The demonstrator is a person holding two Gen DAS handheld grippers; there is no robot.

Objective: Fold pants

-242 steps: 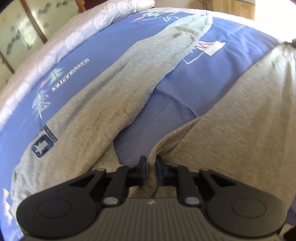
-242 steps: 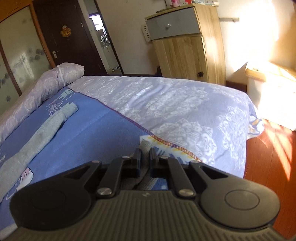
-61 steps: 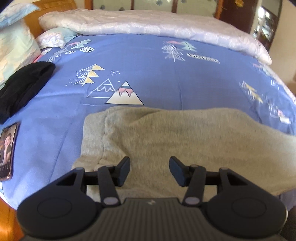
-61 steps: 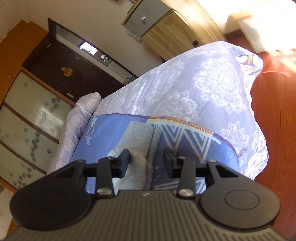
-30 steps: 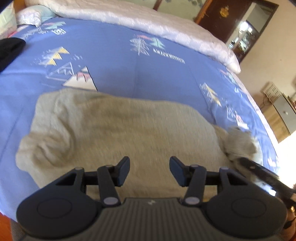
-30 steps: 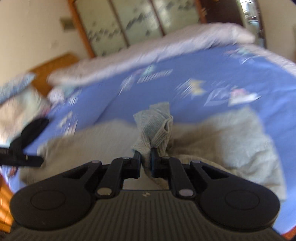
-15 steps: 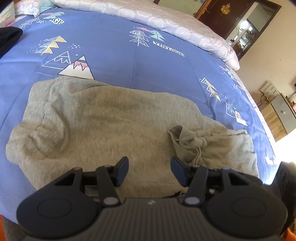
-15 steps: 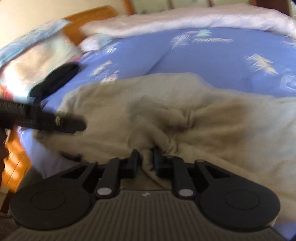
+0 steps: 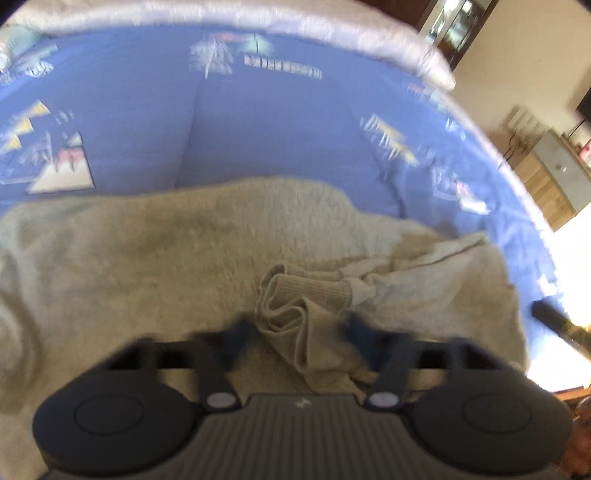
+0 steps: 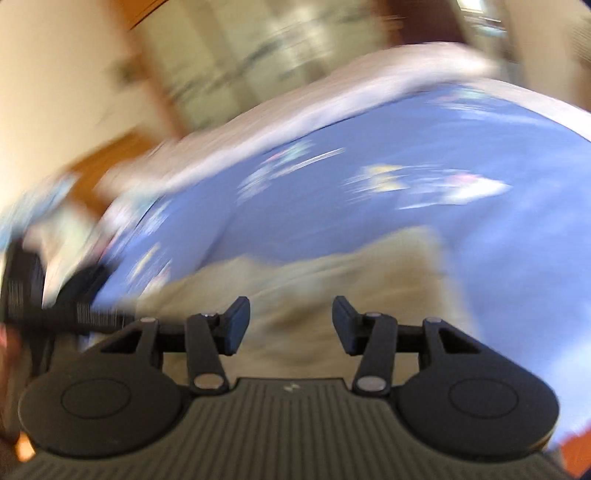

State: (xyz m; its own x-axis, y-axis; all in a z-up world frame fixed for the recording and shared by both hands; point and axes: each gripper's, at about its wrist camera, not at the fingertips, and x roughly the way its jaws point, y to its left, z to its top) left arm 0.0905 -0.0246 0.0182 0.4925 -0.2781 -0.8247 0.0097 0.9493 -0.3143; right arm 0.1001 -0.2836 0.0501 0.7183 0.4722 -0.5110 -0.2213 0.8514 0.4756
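The grey sweatpants (image 9: 184,251) lie folded across the near edge of the blue patterned bed cover (image 9: 277,129). Their ribbed cuffs (image 9: 306,291) lie bunched on top, near the middle. My left gripper (image 9: 299,332) is open, its fingers on either side of the bunched cuffs, touching nothing I can make out. My right gripper (image 10: 290,321) is open and empty, just above the blurred grey pants (image 10: 332,280). Part of the right tool (image 9: 557,325) shows at the right edge of the left wrist view.
A white quilt roll (image 9: 258,14) lies along the far side of the bed. A wooden cabinet (image 9: 554,177) stands on the right beyond the bed. A dark object, likely the left tool (image 10: 44,306), shows at the left of the blurred right wrist view.
My right gripper has let go of the pant cuffs and opened, and has swung up and away. My left gripper has moved in closer over the dropped cuffs.
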